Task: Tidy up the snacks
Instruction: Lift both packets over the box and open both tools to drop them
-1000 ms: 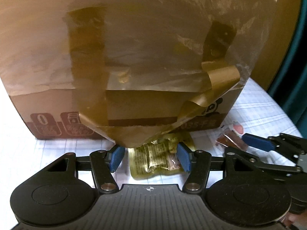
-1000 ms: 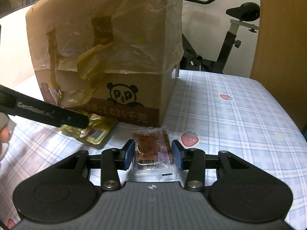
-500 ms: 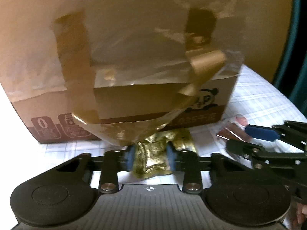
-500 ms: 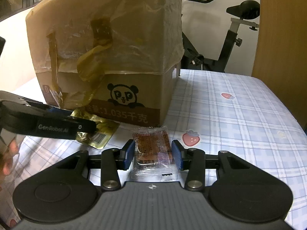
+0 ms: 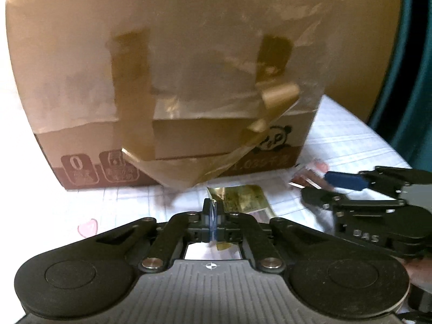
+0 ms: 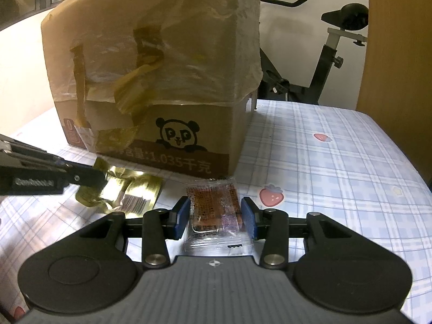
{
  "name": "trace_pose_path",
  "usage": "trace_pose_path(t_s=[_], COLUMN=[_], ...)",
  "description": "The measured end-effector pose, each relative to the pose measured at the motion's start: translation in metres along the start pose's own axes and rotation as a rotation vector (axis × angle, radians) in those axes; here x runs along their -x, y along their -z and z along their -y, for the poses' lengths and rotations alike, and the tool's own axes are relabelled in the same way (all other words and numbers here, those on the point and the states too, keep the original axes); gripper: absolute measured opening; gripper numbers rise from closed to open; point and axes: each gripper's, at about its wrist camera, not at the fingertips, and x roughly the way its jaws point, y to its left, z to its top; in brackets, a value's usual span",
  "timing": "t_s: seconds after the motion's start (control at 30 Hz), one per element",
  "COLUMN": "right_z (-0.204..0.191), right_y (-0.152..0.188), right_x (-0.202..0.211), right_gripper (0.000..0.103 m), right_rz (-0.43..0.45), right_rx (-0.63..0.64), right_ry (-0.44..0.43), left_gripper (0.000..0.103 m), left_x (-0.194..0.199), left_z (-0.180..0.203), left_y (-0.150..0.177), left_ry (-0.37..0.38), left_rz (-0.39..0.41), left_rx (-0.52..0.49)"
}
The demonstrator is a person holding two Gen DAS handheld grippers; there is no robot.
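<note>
exercise bike [image 6: 324,62] behind strawberry-print checked tablecloth [image 6: 337,162], beside wooden panel [image 6: 397,48]

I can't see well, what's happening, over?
Left tool shut on gold packet. Right tool open around clear packet. Cardboard box close ahead.

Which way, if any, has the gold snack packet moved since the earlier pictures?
Yes. The gold snack packet, pinched in the left gripper, has been dragged away from the cardboard box.

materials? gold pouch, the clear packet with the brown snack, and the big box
Gold pouch: looks like metallised foil film, glossy; bright glints and sharp creases. Left tool is pinched on its edge.
Clear packet: thin transparent plastic film; brown contents show through, crimped ends. It lies between the right tool's open fingers.
Box: brown cardboard, matte, printed panda; loose translucent plastic sheet and tan tape over it.
</note>
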Motion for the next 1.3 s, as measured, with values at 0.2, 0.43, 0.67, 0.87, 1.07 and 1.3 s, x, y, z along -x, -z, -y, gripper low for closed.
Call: trace_pose_path(t_s=[0.2,0.43,0.67,0.87,1.07,1.3], right_z=[0.0,0.001,-0.008,-0.011,-0.018,-0.026], right_y=[0.0,-0.001,-0.009,-0.011,-0.019,-0.064], right_x=[0.0,0.009,0.036,0.051,0.067,0.098], right_gripper=[0.044,0.044,0.044,0.044,0.044,0.044], right_rz=[0.0,0.024,0.062,0.062,0.091,0.222], right_rx=[-0.008,-0.013,0.007,0.0,-0.004,0.017], right_ry=[-0.002,0.024,0.034,0.053,0.056,0.037], left_gripper=[0.001,0.001,0.001,0.001,0.001,0.001], left_x=[0.019,0.05,0.077,0.098,0.118,0.157], left_z=[-0.005,-0.016,-0.024,-0.037,-0.049,-0.063], left_y=[0.003,-0.001,0.003,0.012,0.009,-0.032], left_ry=[0.005,0.018,0.04,0.039,0.026,0.022], left_rz=[0.029,0.072,0.111,0.12,0.175,0.307], left_rx=[0.001,-0.005,0.019,0.062,0.065,0.034])
